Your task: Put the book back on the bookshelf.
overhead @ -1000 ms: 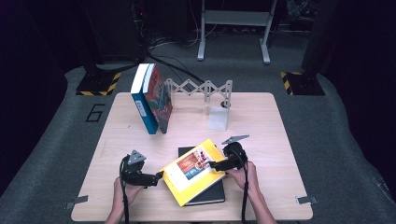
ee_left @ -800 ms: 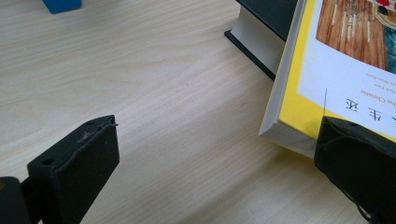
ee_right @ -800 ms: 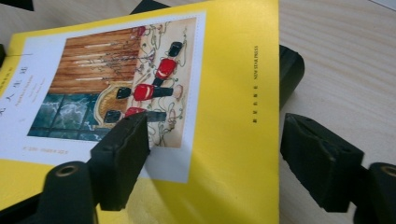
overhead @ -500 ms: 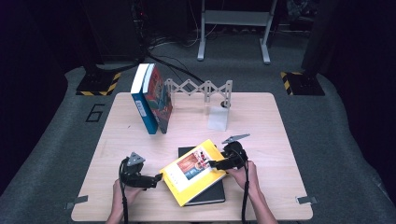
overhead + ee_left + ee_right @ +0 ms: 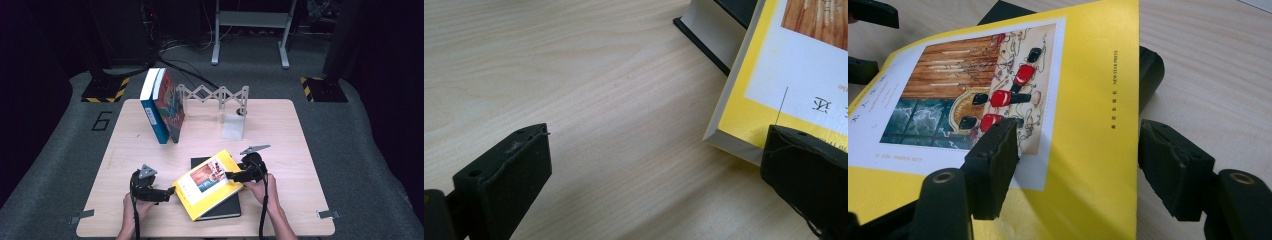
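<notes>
Yellow paperback book (image 5: 210, 184): askew atop black hardcover book (image 5: 227, 207), near tabletop (image 5: 280, 125) front edge; right gripper (image 5: 1075, 165) jaws closing, straddling right edge, not yet pinching; left gripper (image 5: 656, 165) jaws spread at opposite corner; seat edge deep before lifting.

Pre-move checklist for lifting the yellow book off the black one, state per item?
1. Right gripper astride the yellow book edge: ok; jaws have just been closing.
2. Right pads pressing the book: cannot tell, one pad lies on the cover, the other stands off its edge.
3. Left gripper on the book: not ok, jaws wide open, one at the book's corner.
4. Black book flat underneath: ok.
5. Standing books apart from the work: ok.
</notes>
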